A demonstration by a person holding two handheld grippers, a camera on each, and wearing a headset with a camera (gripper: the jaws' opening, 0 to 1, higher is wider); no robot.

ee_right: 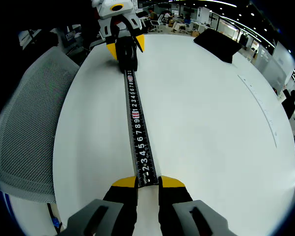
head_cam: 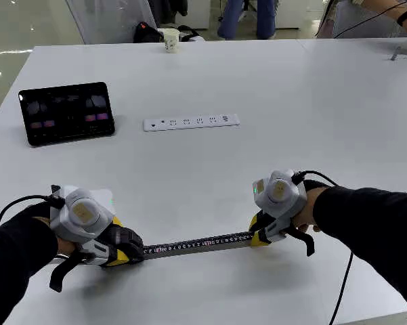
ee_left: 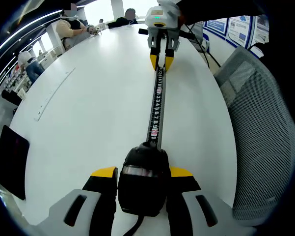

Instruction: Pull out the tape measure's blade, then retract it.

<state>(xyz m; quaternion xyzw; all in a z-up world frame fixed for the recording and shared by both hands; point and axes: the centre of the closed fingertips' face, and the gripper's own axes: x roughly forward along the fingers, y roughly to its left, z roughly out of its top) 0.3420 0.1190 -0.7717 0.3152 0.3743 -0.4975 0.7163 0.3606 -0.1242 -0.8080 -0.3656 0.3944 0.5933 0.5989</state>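
Tape measure, black case, sits at the near left part of the white worktop, clamped between the jaws of the left tool, which are closed snugly against its sides. Blade is drawn out in a straight line to the right, numbered face up, low along the worktop. Right tool pinches the blade's free end, jaws nearly together with only the blade between them. Farther back: power strip mid-worktop, dark tablet to its left, paper cup near the far edge.
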